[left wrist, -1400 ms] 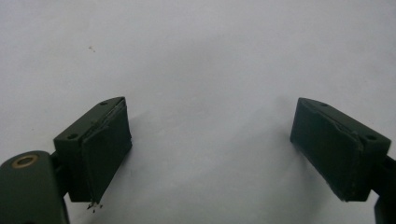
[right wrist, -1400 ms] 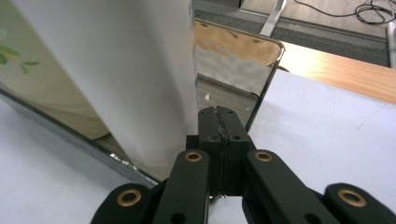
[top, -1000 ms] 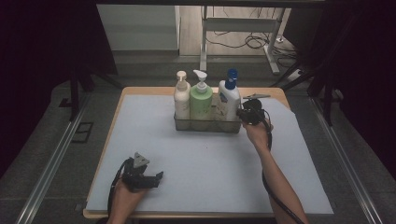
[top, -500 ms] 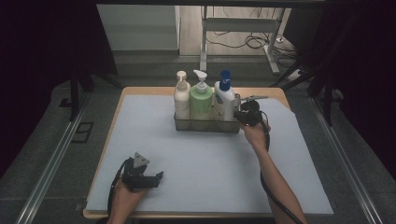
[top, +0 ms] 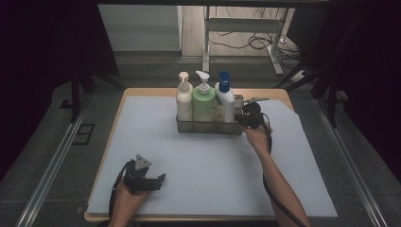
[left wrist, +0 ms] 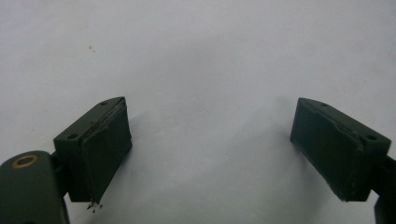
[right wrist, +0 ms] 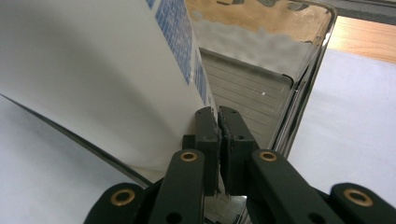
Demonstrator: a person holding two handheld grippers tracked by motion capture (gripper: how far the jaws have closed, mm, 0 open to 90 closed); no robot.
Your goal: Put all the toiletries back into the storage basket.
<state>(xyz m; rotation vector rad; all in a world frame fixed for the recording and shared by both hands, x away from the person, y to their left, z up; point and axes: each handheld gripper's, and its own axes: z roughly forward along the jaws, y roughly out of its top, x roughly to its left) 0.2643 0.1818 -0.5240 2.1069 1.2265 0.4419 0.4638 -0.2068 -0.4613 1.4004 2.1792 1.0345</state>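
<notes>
Right gripper view looks along the right gripper (right wrist: 218, 122), whose jaws are pressed nearly together and seem to pinch the thin metal wall of the shiny caddy (right wrist: 299, 93), just beside the white bottle with blue print (right wrist: 93, 79). High view places that caddy (top: 208, 126) near the middle of the counter's far edge, with a cream pump bottle (top: 184, 97), a green pump bottle (top: 204, 99) and the blue-capped white bottle (top: 225, 97) standing upright in it. The left gripper (top: 142, 177) rests near the counter's (top: 198, 156) near left corner, jaws spread over bare surface. The step in hand looks like gripping the caddy's right end; the next move probably calls for a slow, level pull or lift so the bottles stay upright.
</notes>
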